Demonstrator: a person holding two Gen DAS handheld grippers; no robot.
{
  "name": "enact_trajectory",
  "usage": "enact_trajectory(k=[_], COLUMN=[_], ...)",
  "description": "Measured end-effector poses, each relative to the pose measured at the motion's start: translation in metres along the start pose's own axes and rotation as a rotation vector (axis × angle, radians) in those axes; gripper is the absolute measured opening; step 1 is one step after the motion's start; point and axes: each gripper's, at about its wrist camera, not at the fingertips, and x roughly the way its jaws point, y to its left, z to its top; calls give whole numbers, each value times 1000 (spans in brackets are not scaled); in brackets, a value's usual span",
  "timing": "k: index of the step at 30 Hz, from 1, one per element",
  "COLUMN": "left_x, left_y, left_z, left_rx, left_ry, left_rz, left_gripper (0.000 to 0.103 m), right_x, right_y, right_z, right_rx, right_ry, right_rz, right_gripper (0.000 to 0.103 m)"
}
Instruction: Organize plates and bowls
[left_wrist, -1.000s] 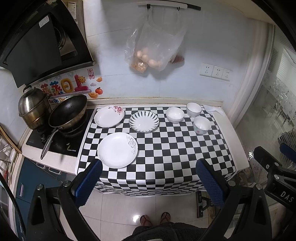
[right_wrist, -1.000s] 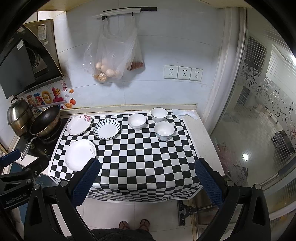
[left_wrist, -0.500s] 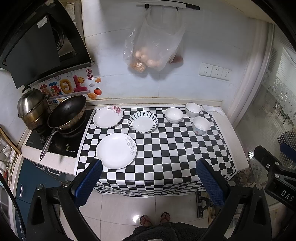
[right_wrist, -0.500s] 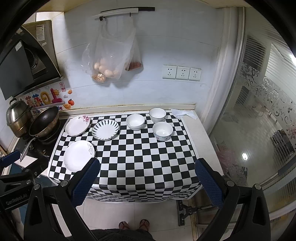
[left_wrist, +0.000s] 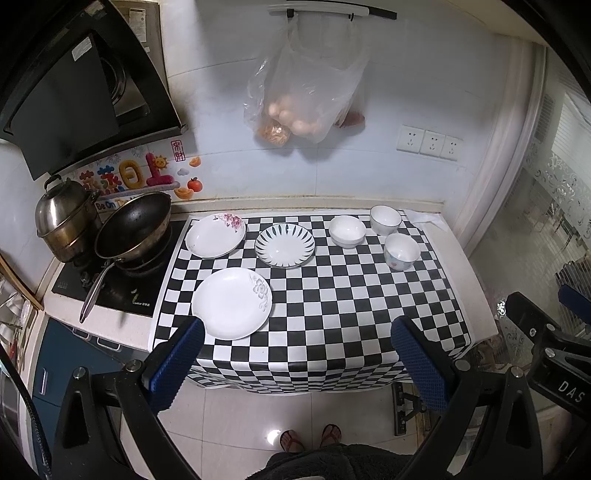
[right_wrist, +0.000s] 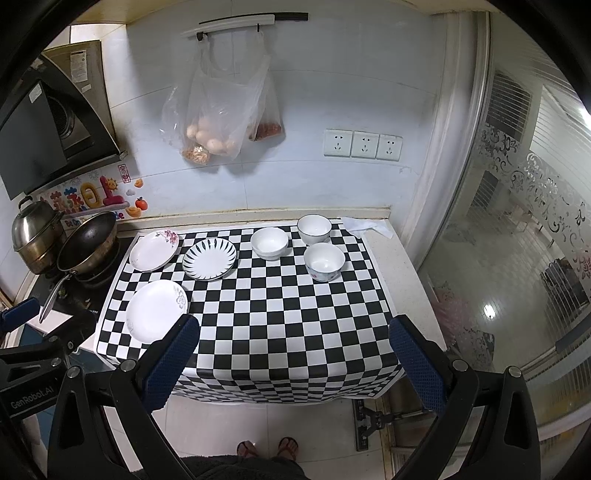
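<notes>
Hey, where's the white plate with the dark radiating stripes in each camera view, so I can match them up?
Left wrist: the striped white plate sits at centre, toward the counter's back.
Right wrist: the same plate sits left of centre, toward the back.
Shared landmark: the plain white bowl just to its right.

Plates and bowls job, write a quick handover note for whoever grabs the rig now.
Left tool and right tool: both open, empty, held back from the checkered cloth.
Three plates on the cloth's left: plain white plate nearest, pink-flowered plate and dark-striped plate behind.
Three white bowls sit back right.
Nothing stacked; all sorting remains.
</notes>
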Motion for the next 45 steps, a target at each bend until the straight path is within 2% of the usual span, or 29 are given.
enact_trajectory(k=[21, 28, 32, 35, 38, 42, 45], left_x=[1, 4, 13, 34, 69, 136, 194], left_y=[-3, -4, 5, 22, 44, 94, 138], left_z=[9, 21, 24, 23, 15, 0, -13], left_rx=[1, -10, -53, -112, -166, -236, -303], left_ry=[-2, -7, -15, -14, 26, 147, 269], left_rz=[5, 16, 25, 71, 144, 247, 255], left_gripper=[103, 103, 103, 103, 103, 103, 103], right_x=[4, 6, 18, 42, 89, 167, 230], right_y=[-6, -9, -11, -10, 0, 32, 70], right_z=[2, 7, 11, 13, 13, 8, -2], right_rx=[16, 24, 30, 29, 9, -36, -79], right_ry=[0, -5, 0, 2, 71, 191, 311], right_rz=[8, 31, 78, 140, 233, 321, 365], right_gripper=[103, 103, 103, 103, 103, 103, 103])
